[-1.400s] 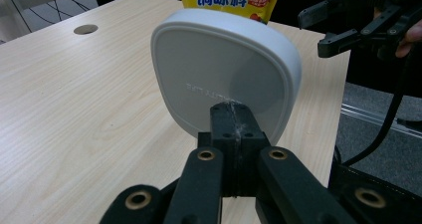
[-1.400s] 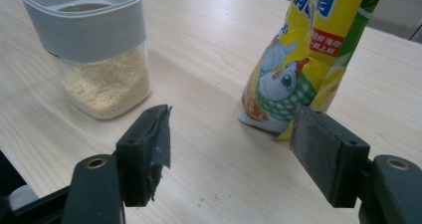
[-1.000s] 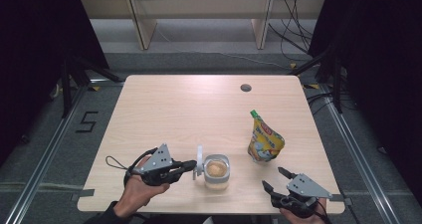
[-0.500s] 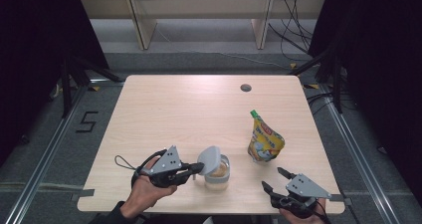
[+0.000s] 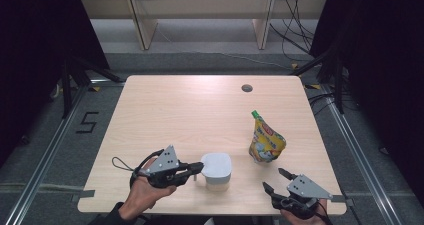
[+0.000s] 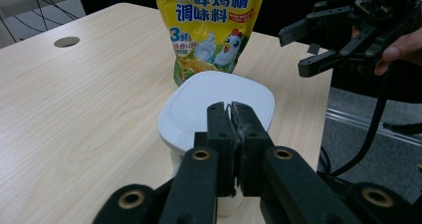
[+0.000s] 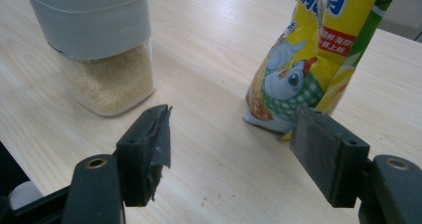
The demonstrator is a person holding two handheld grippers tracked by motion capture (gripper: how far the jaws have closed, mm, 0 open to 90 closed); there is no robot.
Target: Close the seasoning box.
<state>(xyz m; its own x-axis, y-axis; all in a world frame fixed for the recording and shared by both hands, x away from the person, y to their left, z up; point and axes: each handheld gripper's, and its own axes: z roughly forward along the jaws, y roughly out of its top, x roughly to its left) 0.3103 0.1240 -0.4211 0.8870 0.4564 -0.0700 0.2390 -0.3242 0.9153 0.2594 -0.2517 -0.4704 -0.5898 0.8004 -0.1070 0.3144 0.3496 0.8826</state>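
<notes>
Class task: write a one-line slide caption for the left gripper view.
Left hand-held gripper, jaws together, at the white lid of a container, yellow seasoning pouch standing behind.

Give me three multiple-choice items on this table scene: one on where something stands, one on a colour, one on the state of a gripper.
1. Where does the yellow pouch stand relative to the white-lidded jar in the high view?
A. Right of it and farther up the table
B. Left of it, at the near edge
C. On top of it

2. What colour is the jar's lid?
A. Red
B. White
C. Black

3. How do the right gripper's fingers stand?
A. Clamped on the pouch
C. Clamped on the jar
B. Spread apart with nothing between them

Answers:
1 A: the high view shows the pouch to the jar's right, nearer the table's far side.
2 B: the left gripper view shows a plain white lid.
3 B: the right gripper view shows bare tabletop between the two fingers.
</notes>
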